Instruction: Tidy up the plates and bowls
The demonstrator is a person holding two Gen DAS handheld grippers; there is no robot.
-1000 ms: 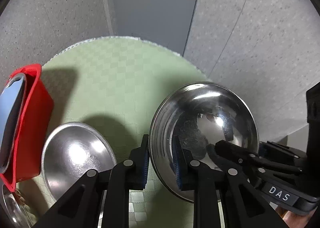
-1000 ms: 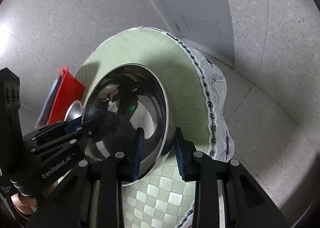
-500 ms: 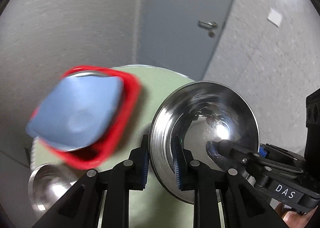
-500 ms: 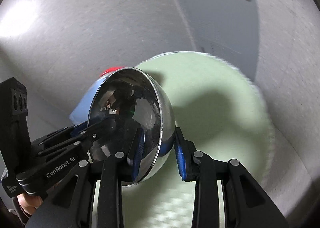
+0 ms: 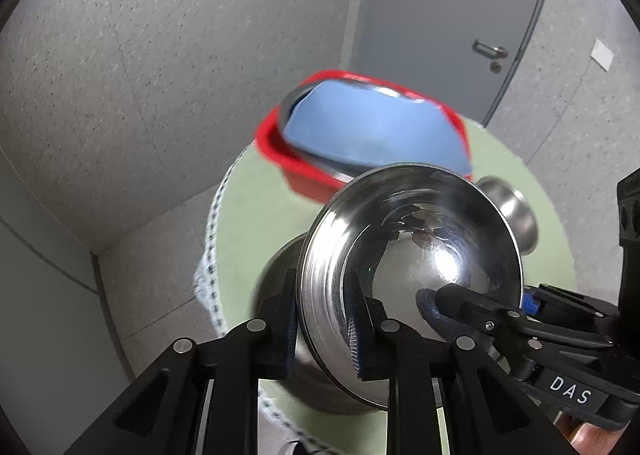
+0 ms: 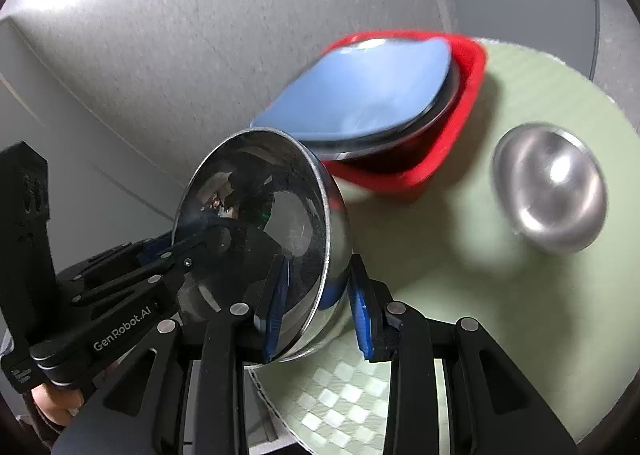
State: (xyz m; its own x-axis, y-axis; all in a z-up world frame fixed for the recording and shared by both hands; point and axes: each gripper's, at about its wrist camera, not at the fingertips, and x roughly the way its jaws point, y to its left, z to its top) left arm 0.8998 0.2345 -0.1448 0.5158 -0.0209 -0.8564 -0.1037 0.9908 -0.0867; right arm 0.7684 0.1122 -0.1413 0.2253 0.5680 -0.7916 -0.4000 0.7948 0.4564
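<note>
Both grippers hold one large shiny steel bowl [image 5: 412,255] by opposite rims, tilted above the round green table. My left gripper [image 5: 324,319] is shut on its left rim. My right gripper [image 6: 316,295] is shut on its right rim; the bowl also shows in the right wrist view [image 6: 256,223]. A second steel bowl [image 5: 280,295] sits under it, mostly hidden. A smaller steel bowl [image 6: 552,191] stands on the table to the right. A red bin [image 6: 460,103] holds a blue plate [image 6: 360,91] over a steel one.
The table [image 6: 500,315] has a green checked cloth with a white lace edge [image 5: 208,255]. Speckled grey floor surrounds it. A grey door [image 5: 460,15] with a handle stands behind.
Both grippers have swung the held bowl across the table, so the red bin moved from the left to the middle of both views. The small bowl now shows at the right.
</note>
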